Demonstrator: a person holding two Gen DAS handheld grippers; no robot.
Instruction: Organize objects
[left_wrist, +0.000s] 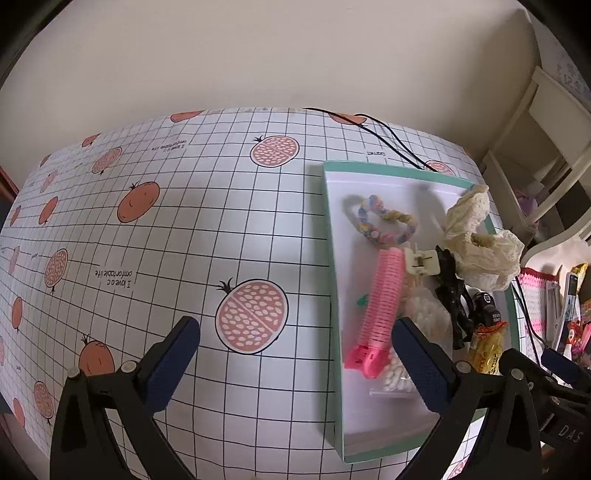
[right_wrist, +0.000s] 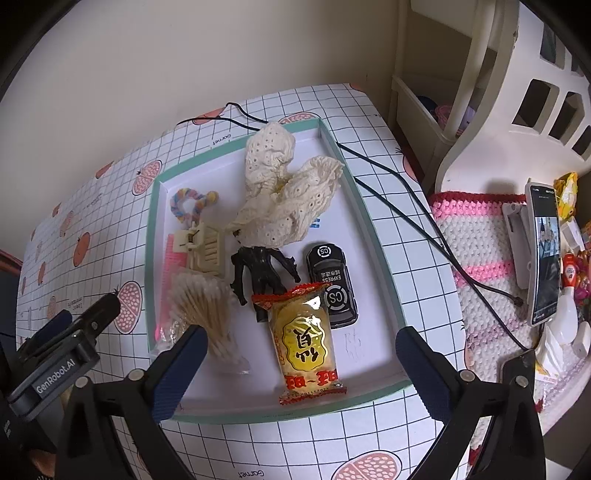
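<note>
Snack packet (right_wrist: 308, 341) lies at the near edge of the tray (right_wrist: 373, 221) on the desk (left_wrist: 184, 221) — right gripper (right_wrist: 301, 354) wide open, empty, straddling it; left gripper (left_wrist: 295, 350) likewise open, empty — best lower squarely, close across the packet's width.

free: tablecloth (left_wrist: 184, 229) left of tray (right_wrist: 369, 221) | blocked: tray crowded; cable (right_wrist: 406, 192) right

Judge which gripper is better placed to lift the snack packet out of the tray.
Right. The right gripper is open directly over the snack packet; the left gripper straddles the tray edge beside the pink roller.
</note>
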